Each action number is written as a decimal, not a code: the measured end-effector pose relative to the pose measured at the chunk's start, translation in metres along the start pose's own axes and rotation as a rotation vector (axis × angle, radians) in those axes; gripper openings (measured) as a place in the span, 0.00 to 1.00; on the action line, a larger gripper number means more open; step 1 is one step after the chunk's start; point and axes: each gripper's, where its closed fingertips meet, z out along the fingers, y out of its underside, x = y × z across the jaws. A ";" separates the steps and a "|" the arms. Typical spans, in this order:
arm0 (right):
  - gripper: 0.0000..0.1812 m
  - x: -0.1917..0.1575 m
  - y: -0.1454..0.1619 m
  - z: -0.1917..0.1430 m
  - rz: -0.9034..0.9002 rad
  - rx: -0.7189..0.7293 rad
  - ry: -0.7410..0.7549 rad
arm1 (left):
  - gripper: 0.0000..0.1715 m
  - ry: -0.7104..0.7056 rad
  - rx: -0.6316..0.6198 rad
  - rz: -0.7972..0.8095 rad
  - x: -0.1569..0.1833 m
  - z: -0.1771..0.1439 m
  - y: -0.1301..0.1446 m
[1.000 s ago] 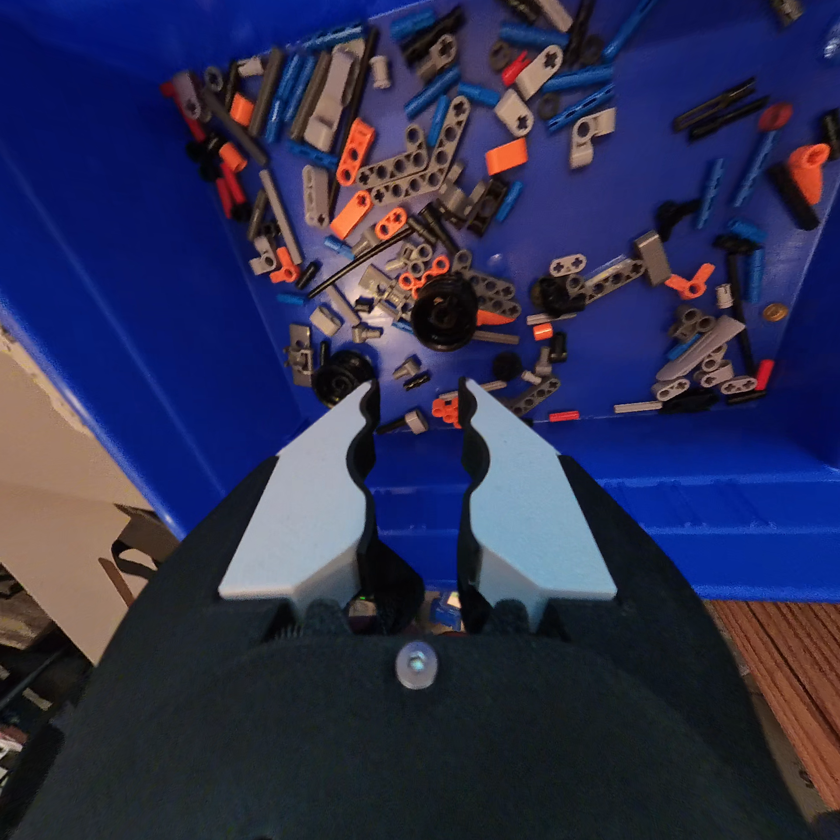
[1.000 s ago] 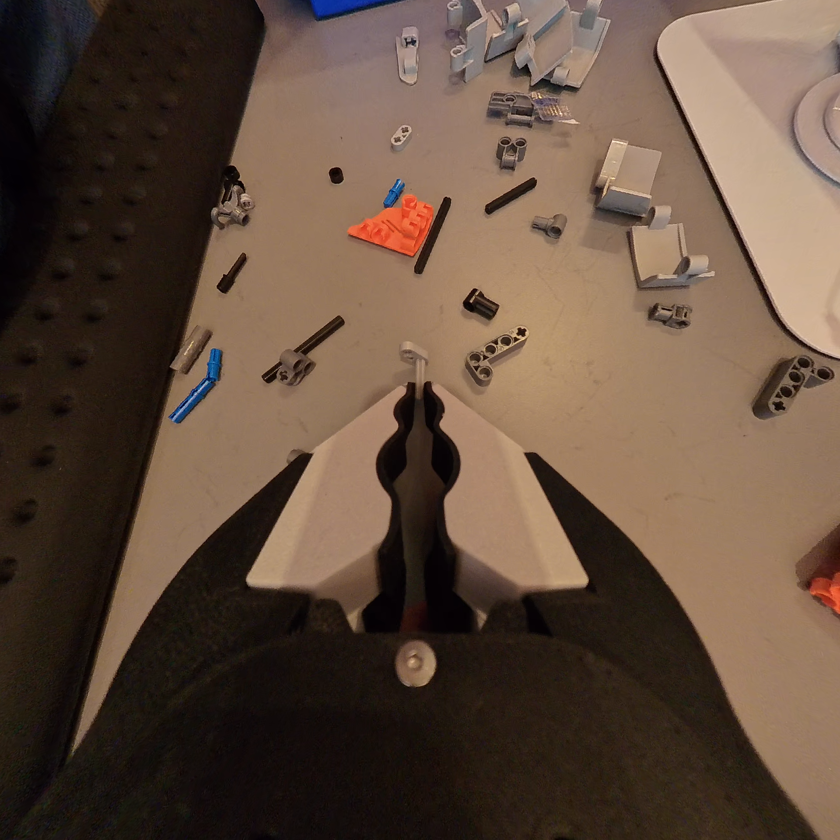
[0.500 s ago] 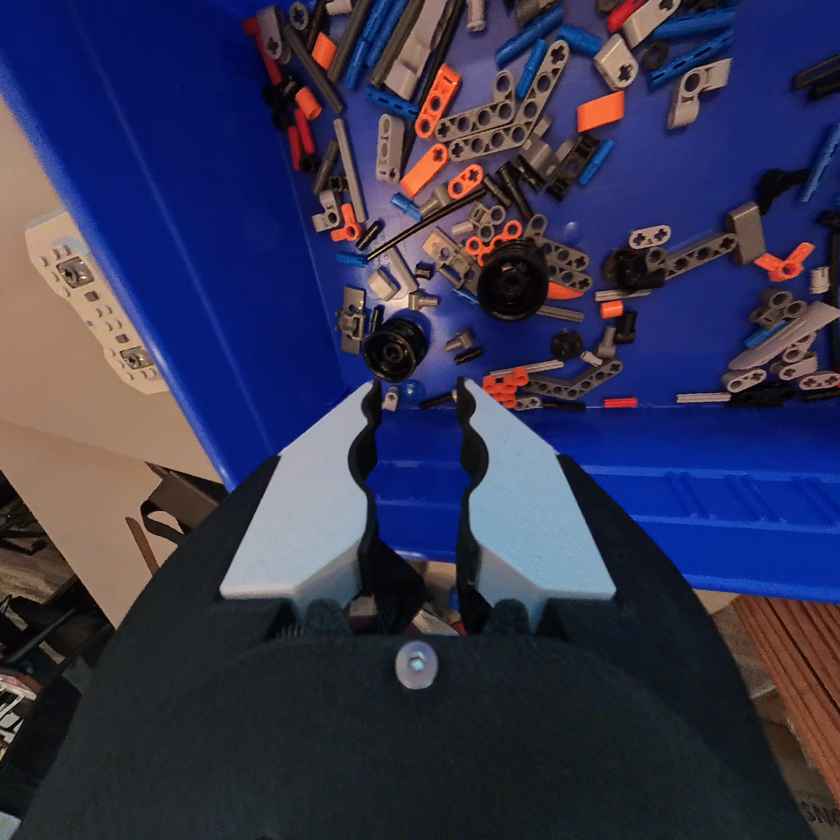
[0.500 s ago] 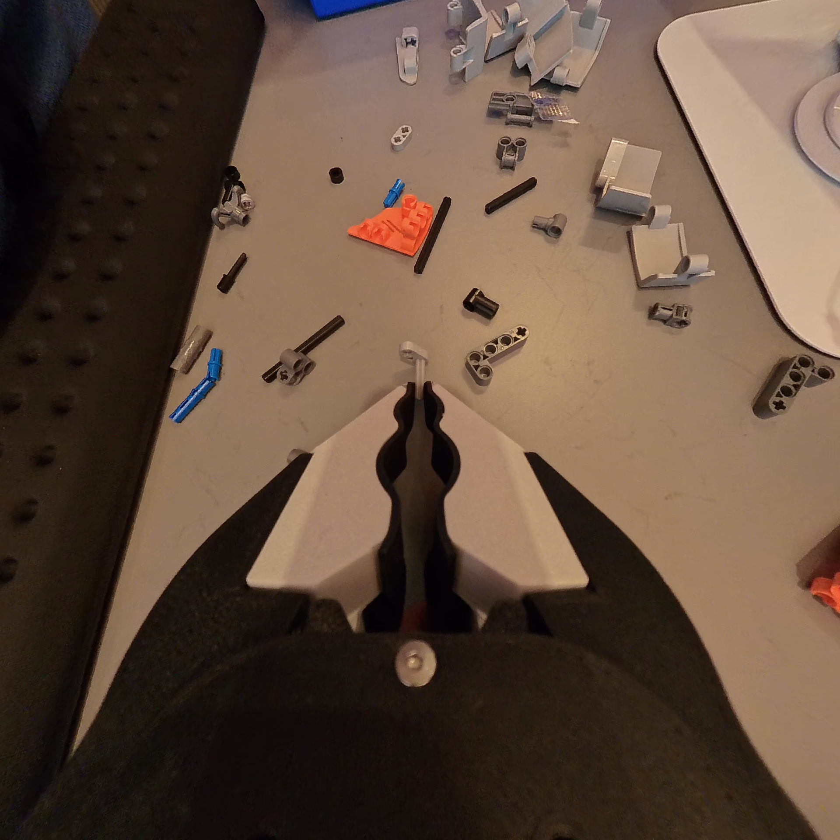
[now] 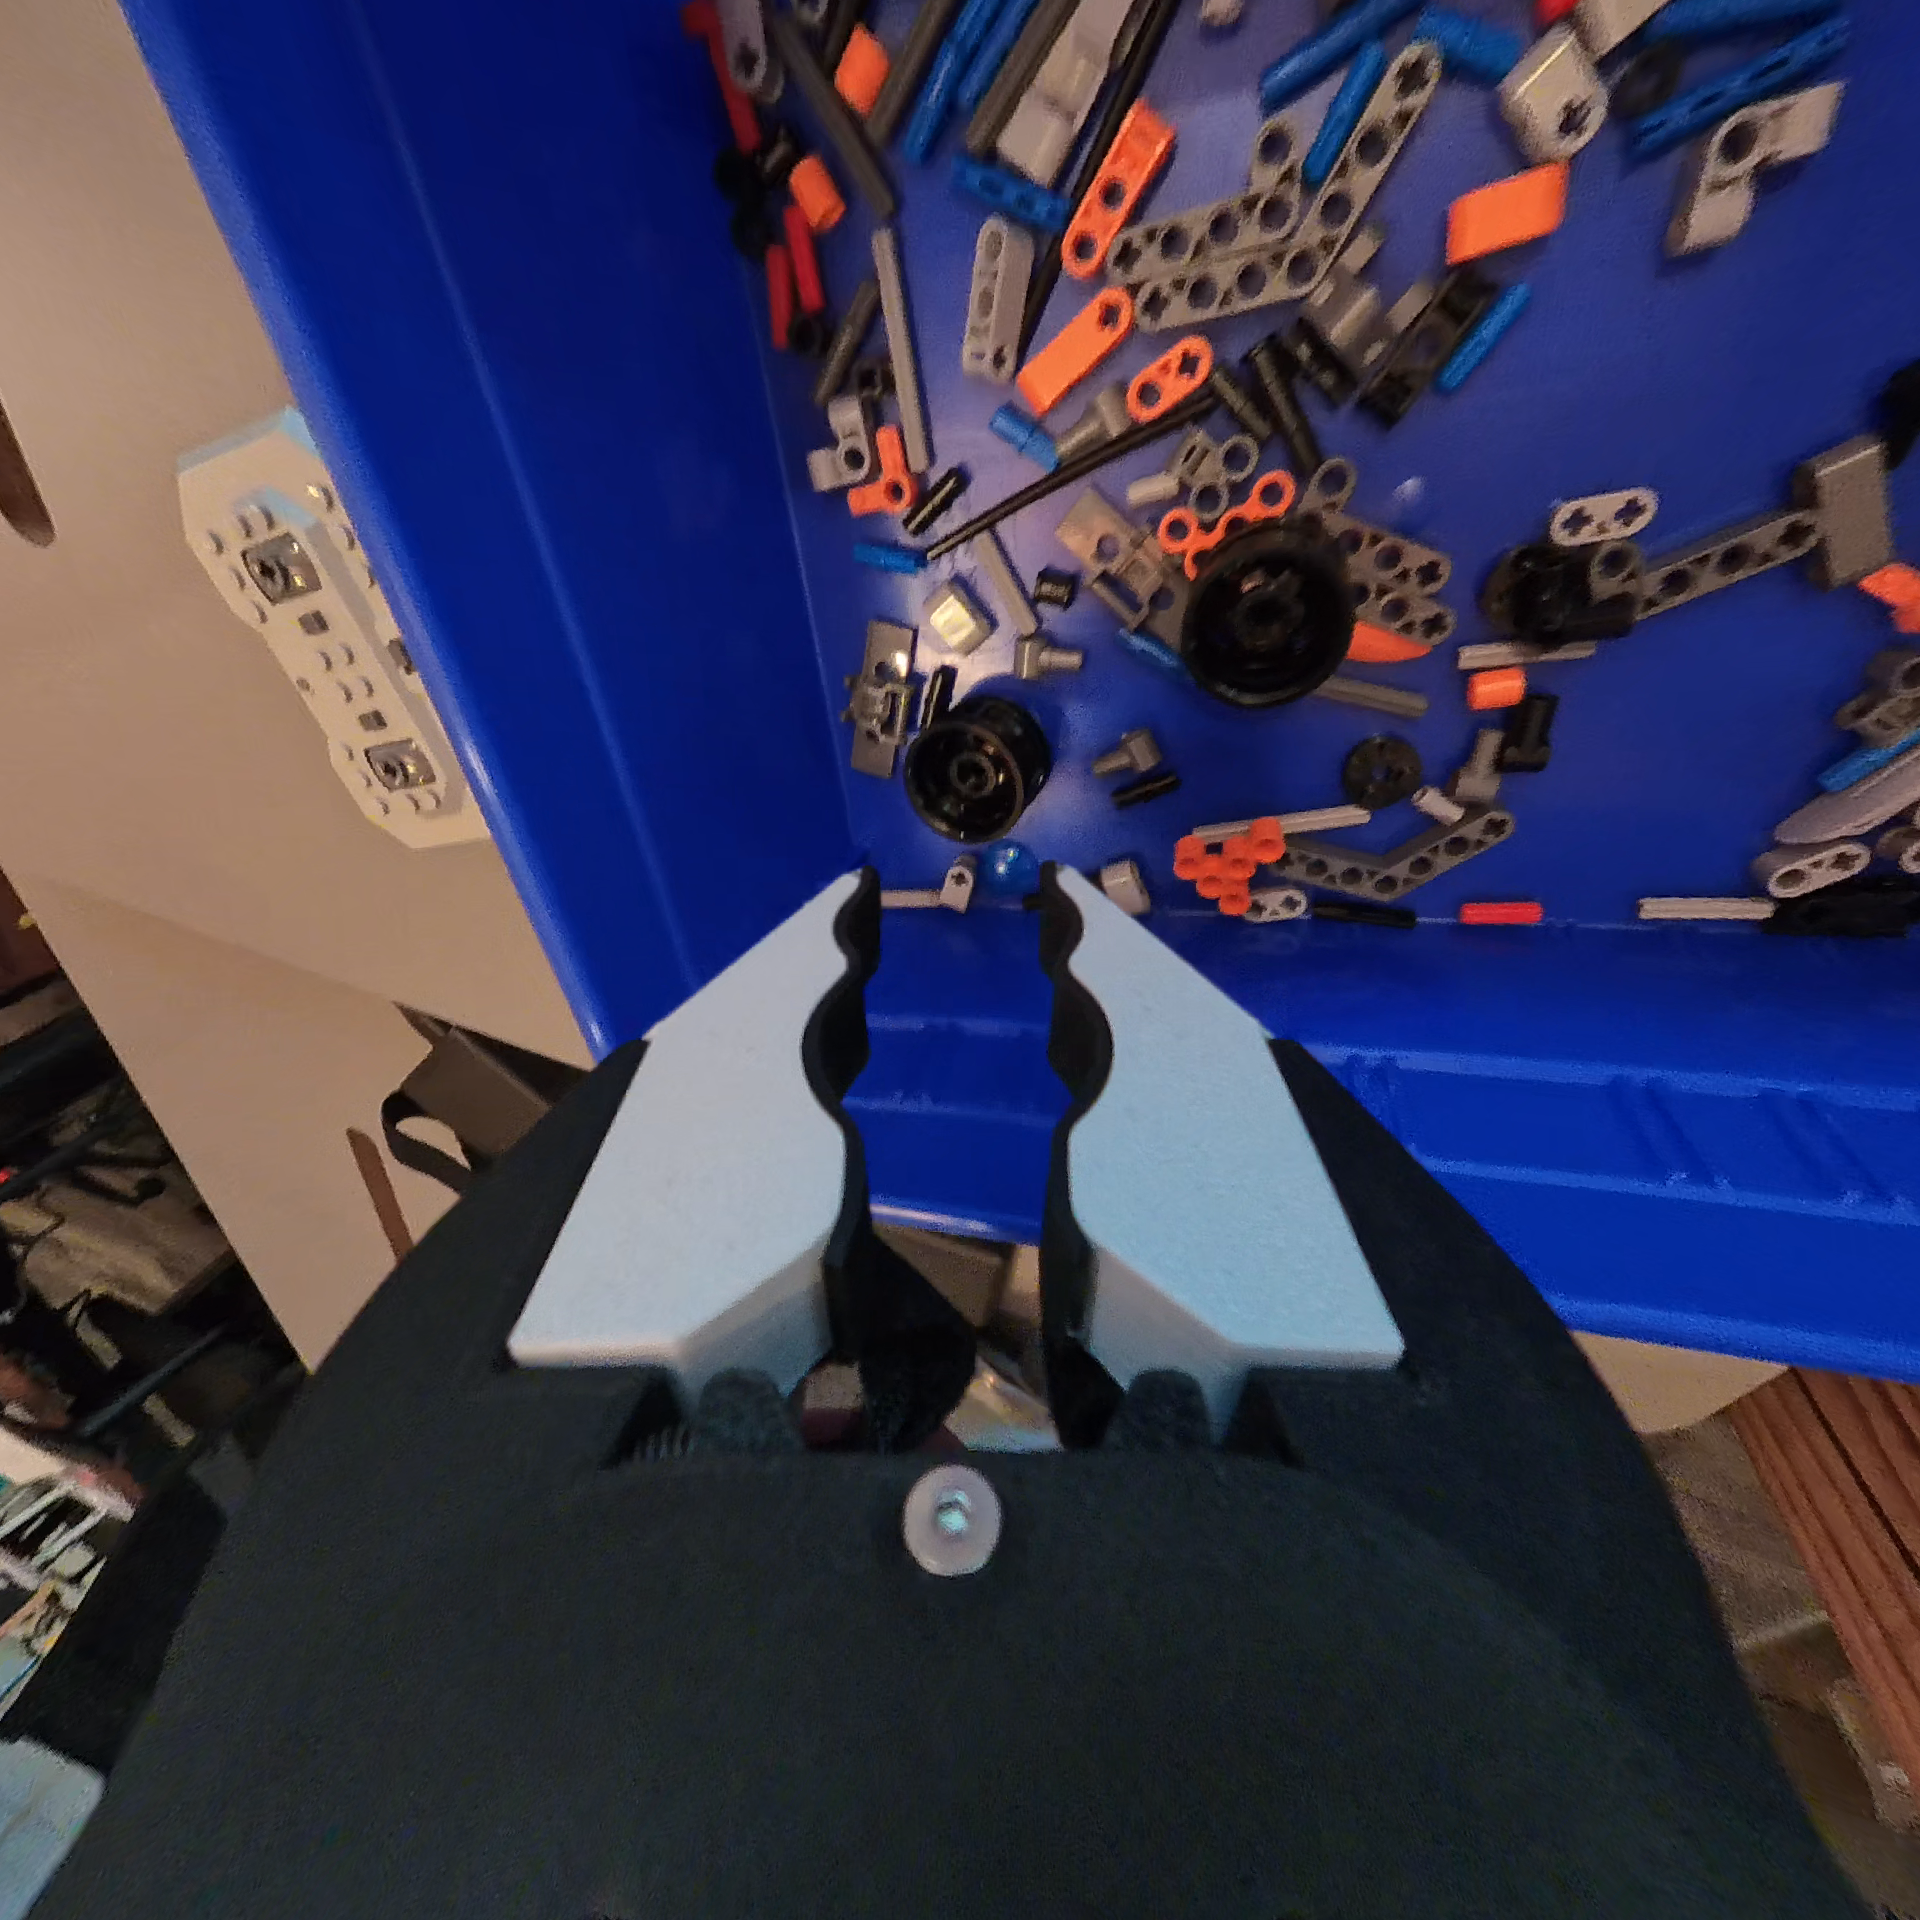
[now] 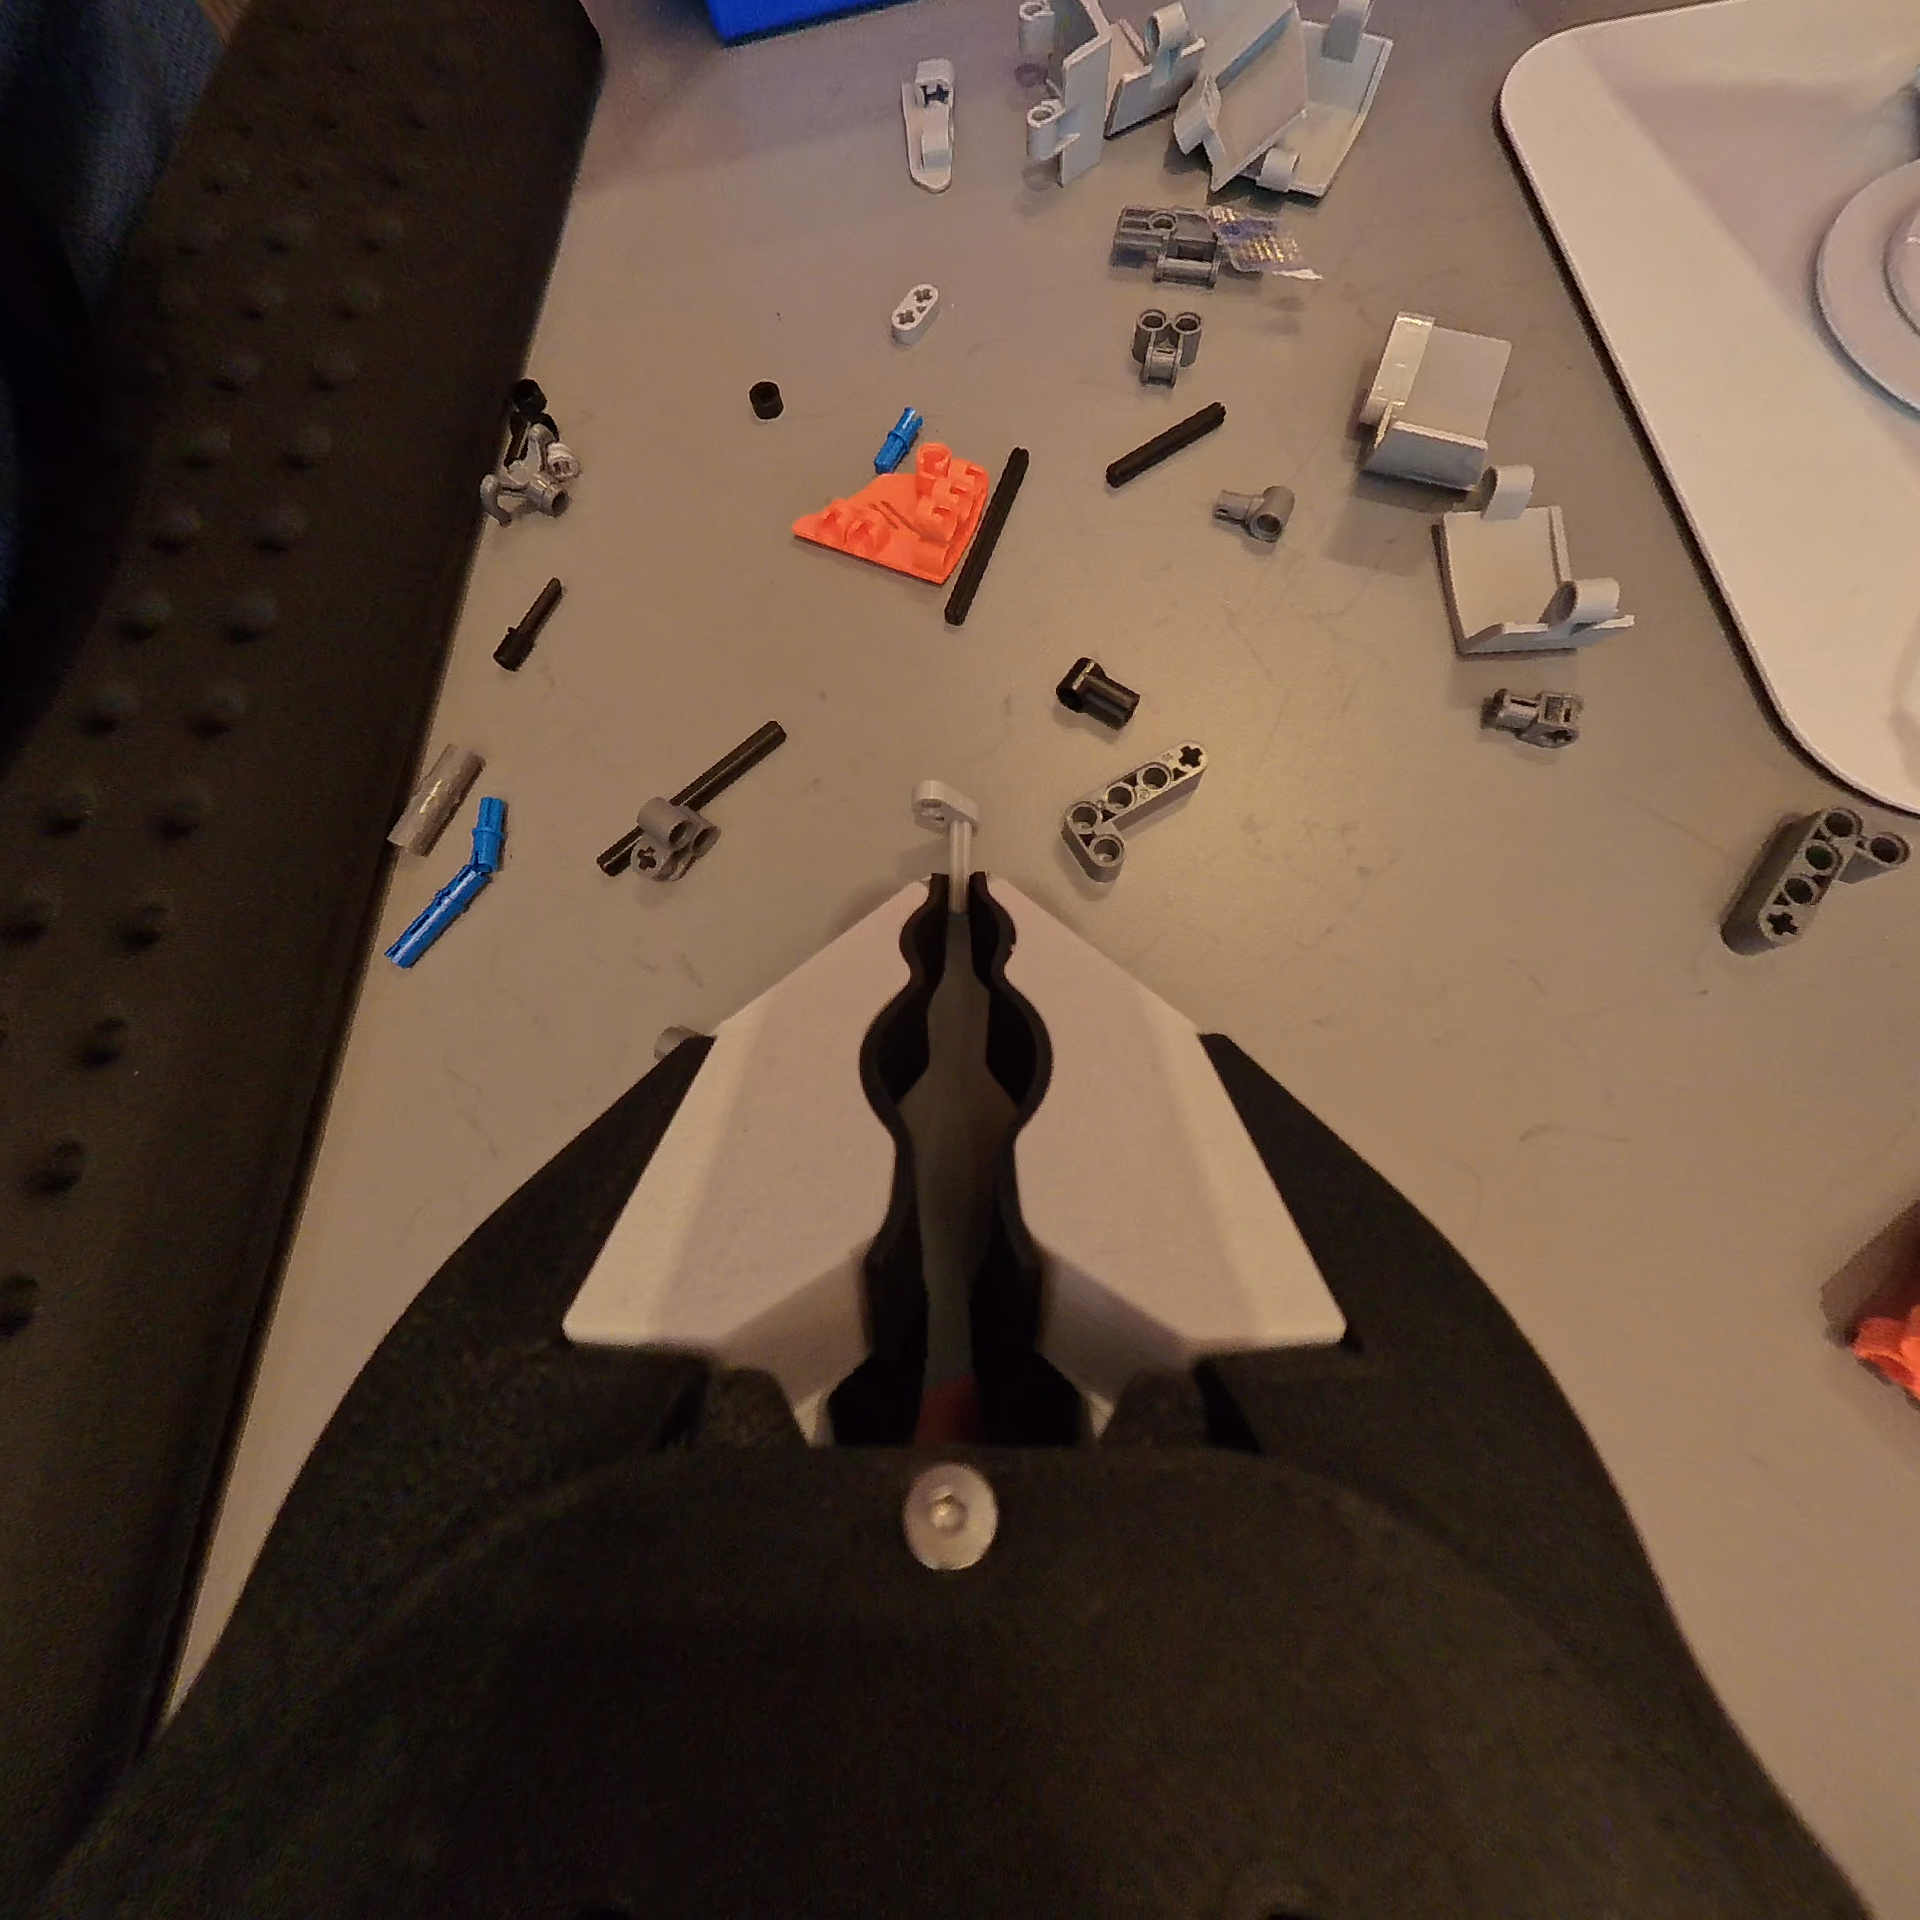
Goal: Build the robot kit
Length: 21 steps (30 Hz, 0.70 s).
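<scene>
My left gripper [image 5: 958, 896] is open and empty, held over the near wall of a blue bin [image 5: 582, 436]. The bin holds many loose building-toy parts: grey beams, orange and blue pins, black axles. A small black wheel [image 5: 974, 767] and a blue ball [image 5: 1008, 864] lie just beyond the fingertips; a larger black wheel [image 5: 1265, 615] lies farther right. My right gripper [image 6: 954, 883] is shut on a thin light grey axle piece [image 6: 951, 821] whose looped end sticks out past the fingertips, low over a grey table [image 6: 1299, 1039].
On the table lie an orange wedge plate [image 6: 899, 516], black axles, a grey bent beam [image 6: 1132, 795], blue pins [image 6: 457, 883] and grey panels [image 6: 1434, 416]. A black dimpled mat [image 6: 208, 623] runs along the left. A white tray [image 6: 1714, 260] sits at the right. A white perforated block [image 5: 322, 644] shows left of the bin. About 45 cm separates my left fingertips from my right. To the small black wheel [image 5: 974, 767]: left tips about 4 cm, right tips about 45 cm.
My left gripper has drawn back and to the left from the bin's inside, so the bin's left wall and the room beside it now show. The right gripper has not moved.
</scene>
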 end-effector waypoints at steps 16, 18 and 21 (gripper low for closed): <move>0.01 -0.002 0.001 0.000 -0.014 -0.004 -0.003 | 0.11 0.328 -0.085 0.119 0.105 0.005 -0.020; 0.01 -0.003 0.001 0.000 -0.018 -0.004 -0.006 | 0.11 0.349 -0.132 0.147 0.114 0.012 -0.019; 0.01 -0.004 0.001 -0.001 -0.020 0.004 -0.011 | 0.10 0.376 -0.151 0.142 0.121 0.021 -0.020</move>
